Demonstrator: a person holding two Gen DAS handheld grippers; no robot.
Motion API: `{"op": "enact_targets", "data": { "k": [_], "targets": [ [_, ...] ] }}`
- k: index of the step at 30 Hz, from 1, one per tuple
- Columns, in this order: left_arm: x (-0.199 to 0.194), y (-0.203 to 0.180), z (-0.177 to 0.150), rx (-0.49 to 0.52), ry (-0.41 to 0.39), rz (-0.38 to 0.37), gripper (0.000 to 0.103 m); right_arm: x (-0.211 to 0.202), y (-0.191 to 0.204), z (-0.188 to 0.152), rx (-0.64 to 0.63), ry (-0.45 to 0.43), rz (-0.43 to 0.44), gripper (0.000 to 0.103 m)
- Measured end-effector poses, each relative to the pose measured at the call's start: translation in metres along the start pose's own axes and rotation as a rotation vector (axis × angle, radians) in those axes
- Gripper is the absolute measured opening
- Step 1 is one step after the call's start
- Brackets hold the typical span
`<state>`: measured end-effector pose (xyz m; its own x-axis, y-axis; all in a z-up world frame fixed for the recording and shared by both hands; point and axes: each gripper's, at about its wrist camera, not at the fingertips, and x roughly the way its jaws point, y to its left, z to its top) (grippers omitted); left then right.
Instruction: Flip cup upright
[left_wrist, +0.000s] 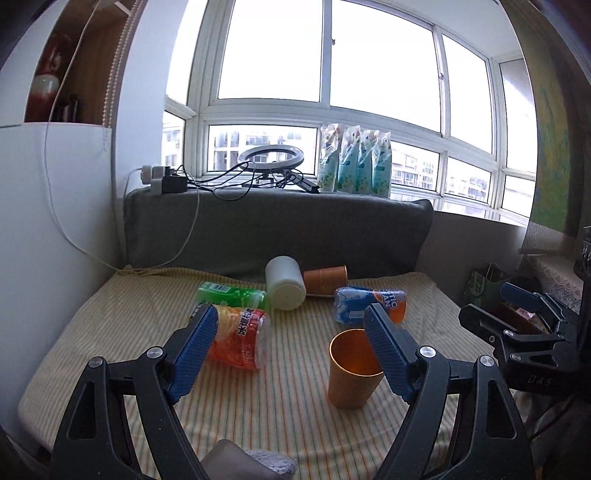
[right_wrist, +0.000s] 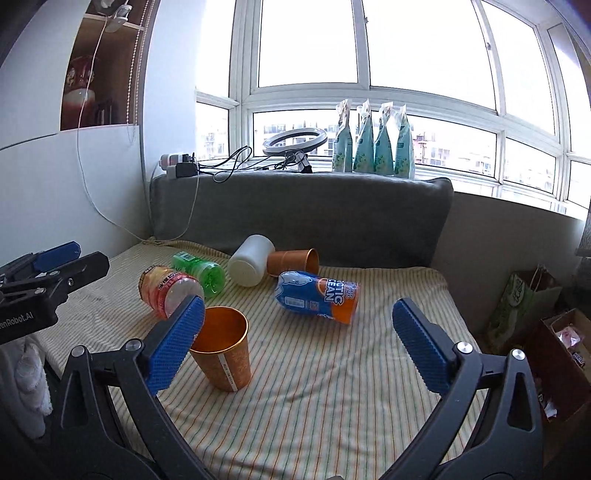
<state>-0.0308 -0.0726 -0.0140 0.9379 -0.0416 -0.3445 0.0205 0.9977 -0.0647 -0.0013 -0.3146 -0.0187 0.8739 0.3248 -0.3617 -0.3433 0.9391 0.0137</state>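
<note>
An orange cup (left_wrist: 351, 373) stands upright on the striped cloth; it also shows in the right wrist view (right_wrist: 223, 350). A second orange cup (left_wrist: 325, 279) lies on its side at the back by the grey cushion, also in the right wrist view (right_wrist: 293, 261). My left gripper (left_wrist: 291, 332) is open and empty, held above the cloth, its right finger just over the upright cup's rim. My right gripper (right_wrist: 299, 330) is open and empty, the upright cup beside its left finger.
A white jar (left_wrist: 285, 282), a green bottle (left_wrist: 231, 294), a red-orange bottle (left_wrist: 240, 338) and a blue-orange bottle (left_wrist: 369, 304) lie on the cloth. A grey cushion (left_wrist: 277, 229) stands behind. Bags and a box (right_wrist: 554, 350) sit right of the bed.
</note>
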Motion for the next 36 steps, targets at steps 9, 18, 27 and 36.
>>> {"op": "enact_targets", "data": {
  "k": [9, 18, 27, 36],
  "targets": [
    [-0.0002, -0.0032, 0.0007, 0.016, -0.006, 0.014, 0.081, 0.0009, -0.0065, -0.0028, 0.036, 0.008, -0.012, 0.103],
    [-0.0011, -0.0027, -0.0002, 0.018, -0.003, 0.01, 0.081, -0.001, -0.0054, -0.0035, 0.041, 0.015, -0.012, 0.103],
    [-0.0036, -0.0001, -0.0006, 0.02, -0.008, 0.016, 0.081, -0.0005, -0.0042, -0.0047, 0.044, 0.019, -0.006, 0.103],
    [-0.0029, -0.001, -0.0007, 0.025, -0.007, 0.018, 0.081, 0.0015, -0.003, -0.0065, 0.044, 0.03, 0.001, 0.103]
  ]
}}
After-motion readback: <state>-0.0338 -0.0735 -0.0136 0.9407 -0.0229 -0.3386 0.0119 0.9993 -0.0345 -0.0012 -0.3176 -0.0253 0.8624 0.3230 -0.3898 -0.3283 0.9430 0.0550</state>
